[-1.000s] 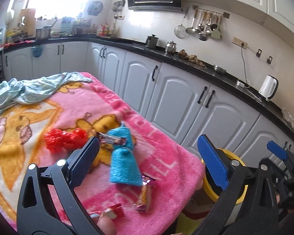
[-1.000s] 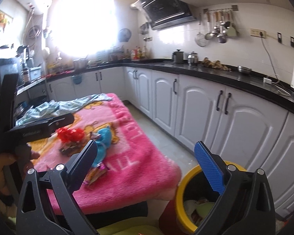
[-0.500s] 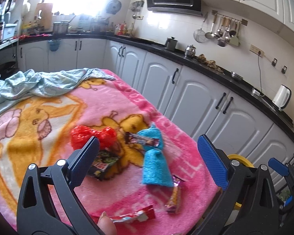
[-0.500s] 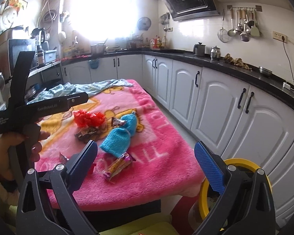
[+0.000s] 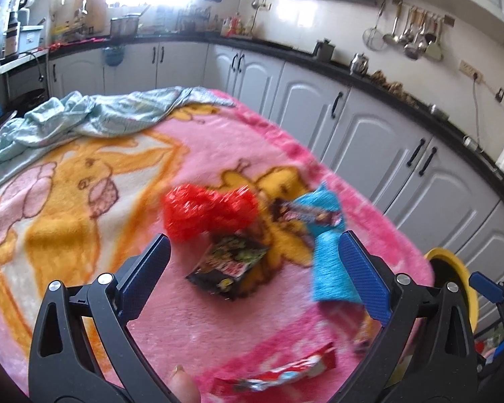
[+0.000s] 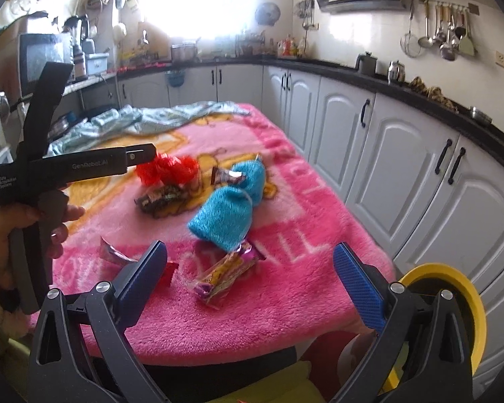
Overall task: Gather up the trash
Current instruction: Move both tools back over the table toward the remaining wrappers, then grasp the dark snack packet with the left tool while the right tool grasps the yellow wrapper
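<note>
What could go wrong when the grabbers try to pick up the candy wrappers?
1. The black snack packet lies right against the red crinkly wrapper, so the open left gripper might pinch both, or snag the fluffy pink blanket.
2. The blue pouch is touching the yellow wrapper; the open right gripper could grab the pouch by mistake.

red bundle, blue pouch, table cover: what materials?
Red bundle: looks like crinkled plastic mesh or film, glossy. Blue pouch: fuzzy knit or terry fabric, matte, tied at the middle. Table cover: plush fleece blanket, visible nap.
</note>
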### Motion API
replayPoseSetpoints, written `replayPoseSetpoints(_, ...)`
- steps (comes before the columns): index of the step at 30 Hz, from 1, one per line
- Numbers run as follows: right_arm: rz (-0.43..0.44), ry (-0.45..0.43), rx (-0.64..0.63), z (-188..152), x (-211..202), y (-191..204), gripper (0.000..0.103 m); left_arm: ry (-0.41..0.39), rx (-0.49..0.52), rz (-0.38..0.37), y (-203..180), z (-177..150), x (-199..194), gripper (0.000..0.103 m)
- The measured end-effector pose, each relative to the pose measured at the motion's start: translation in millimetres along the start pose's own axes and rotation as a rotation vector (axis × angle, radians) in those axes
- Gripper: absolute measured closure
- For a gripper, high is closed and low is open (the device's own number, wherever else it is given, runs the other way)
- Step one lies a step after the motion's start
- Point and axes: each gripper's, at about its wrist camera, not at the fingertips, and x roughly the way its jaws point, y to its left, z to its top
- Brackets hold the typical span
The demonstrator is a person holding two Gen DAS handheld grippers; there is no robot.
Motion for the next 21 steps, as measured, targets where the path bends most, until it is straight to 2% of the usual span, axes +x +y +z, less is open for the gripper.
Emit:
replayPoseSetpoints(7,0.031,0.104,0.025,-5,40,-1,0.007,0.098,0.028,0.007,12,-11,31,0.011)
replayPoseSetpoints(14,0.074,0.208,0.070,-11,75,-1,0.008,0.182,0.133,0.030,7,-14,57,0.012)
replayPoseSetpoints(19,0.099,0.269,0.107,-15,96,-5,0.023,0.228,0.184,0.041,6,-11,73,0.022)
replayPoseSetpoints(21,0.107,0.294,0.131,-20,101,-8,0.033,0.242,0.185,0.048,8,-10,78,0.029)
